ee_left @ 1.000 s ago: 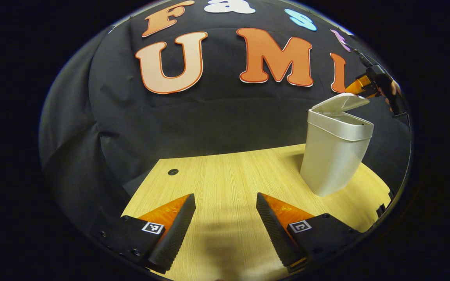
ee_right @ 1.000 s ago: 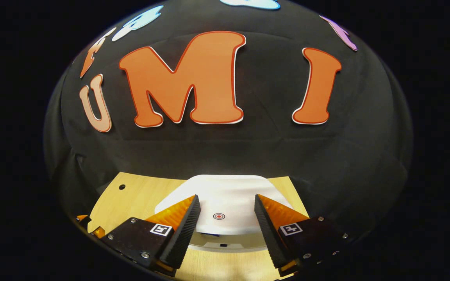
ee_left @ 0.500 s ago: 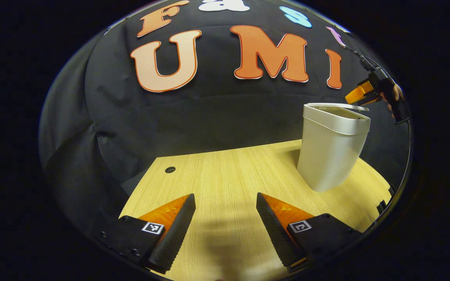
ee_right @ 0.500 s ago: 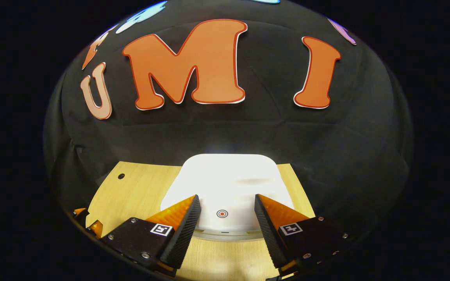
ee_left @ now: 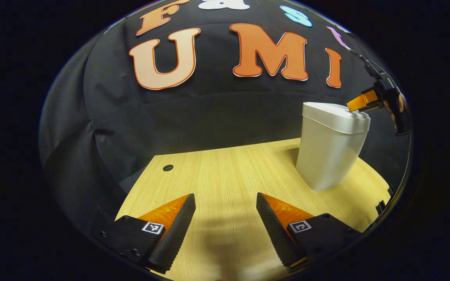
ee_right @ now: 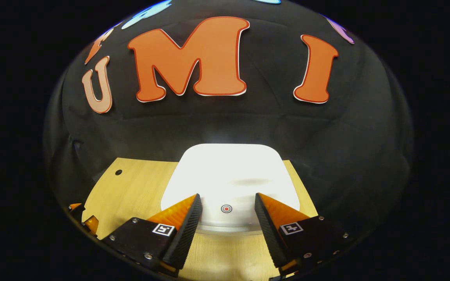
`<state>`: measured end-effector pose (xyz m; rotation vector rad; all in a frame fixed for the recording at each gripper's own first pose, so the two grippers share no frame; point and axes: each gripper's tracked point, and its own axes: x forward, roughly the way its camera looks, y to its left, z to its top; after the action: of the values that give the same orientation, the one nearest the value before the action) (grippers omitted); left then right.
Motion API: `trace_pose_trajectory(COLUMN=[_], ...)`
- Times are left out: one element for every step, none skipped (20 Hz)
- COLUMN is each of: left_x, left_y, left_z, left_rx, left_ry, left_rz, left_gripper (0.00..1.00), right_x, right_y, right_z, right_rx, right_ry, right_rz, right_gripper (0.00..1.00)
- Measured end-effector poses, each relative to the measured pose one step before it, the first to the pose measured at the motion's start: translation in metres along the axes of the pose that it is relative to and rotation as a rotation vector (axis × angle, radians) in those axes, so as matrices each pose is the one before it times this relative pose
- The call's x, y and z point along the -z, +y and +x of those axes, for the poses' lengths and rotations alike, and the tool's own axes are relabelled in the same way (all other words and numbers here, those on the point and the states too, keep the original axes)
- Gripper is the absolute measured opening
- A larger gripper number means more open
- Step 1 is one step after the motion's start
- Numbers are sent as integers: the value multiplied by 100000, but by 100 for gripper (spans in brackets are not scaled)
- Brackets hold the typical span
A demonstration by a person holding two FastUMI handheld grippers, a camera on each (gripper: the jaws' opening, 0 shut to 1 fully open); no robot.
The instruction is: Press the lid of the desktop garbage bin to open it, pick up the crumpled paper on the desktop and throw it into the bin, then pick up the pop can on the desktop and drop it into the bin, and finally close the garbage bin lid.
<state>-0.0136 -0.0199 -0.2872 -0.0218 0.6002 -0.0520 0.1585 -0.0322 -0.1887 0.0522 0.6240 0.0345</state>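
Observation:
The white desktop bin (ee_left: 328, 152) stands at the right of the wooden table (ee_left: 229, 175), its lid (ee_left: 336, 113) lying flat and shut. My right gripper (ee_left: 359, 103), held by a hand, rests its tips at the lid's right edge. In the right gripper view the lid (ee_right: 231, 171) lies just below and ahead of my open right gripper (ee_right: 227, 195), with a small red dot mark (ee_right: 226, 208) between the fingers. My left gripper (ee_left: 225, 195) hovers open over bare table to the left of the bin, holding nothing.
A small round hole (ee_left: 168, 168) sits near the table's far left edge. The black cloth wall rises right behind the table and bin. The table's right edge (ee_left: 381, 195) runs close beside the bin. Part of the left gripper (ee_right: 82, 220) shows low at the left.
The bin lid has swung down from tilted up to flat and shut. My right gripper has come down with it onto the lid's edge. The left gripper has barely moved.

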Motion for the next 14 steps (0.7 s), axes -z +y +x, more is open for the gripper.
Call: trace_pose_trajectory(left_x=[40,141,25,93,28,25,-117,-35,-112,-9,-100,-11,-184,-111], left_y=[-29,-97,-105,-137,-168,-120,-185,-58,-116,-87,26,2,24,-25], left_z=[28,4,53,69,94,-29,-30,-42,93,12,55,-211,-24,59], left_rx=[295,413,443,544,423,545,591,555,289,220,63,54,19,-329], left_ry=[589,547,250,78,154,168,46,-39,4,-153,-206,-191,-221,-601], left_rz=[123,341,558,571,417,328,378,516,559,477,325,288,453,637], left_gripper=[100,100,100,100,100,100,100,100,100,100,100,100,100,100], right_x=[-24,8,173,-35,49,37,117,150,21,4,70,4,-119,-94], right_y=[26,44,-14,26,-38,34,10,46,21,-41,-22,151,-113,83], right_z=[74,-65,-30,-1,-84,34,-5,188,-85,158,-324,141,-212,107], right_rx=[262,80,115,103,108,88,13,-151,-133,-272,-48,108,440,239], right_ry=[-1116,-733,-644,-765,-452,-554,225,695,61,183,-988,-1154,-1076,-961], right_rz=[-416,359,1009,488,-298,-361,187,399,1144,937,311,-459,-425,-550], right_gripper=[83,83,83,83,82,83,83,83,83,83,83,83,83,82])
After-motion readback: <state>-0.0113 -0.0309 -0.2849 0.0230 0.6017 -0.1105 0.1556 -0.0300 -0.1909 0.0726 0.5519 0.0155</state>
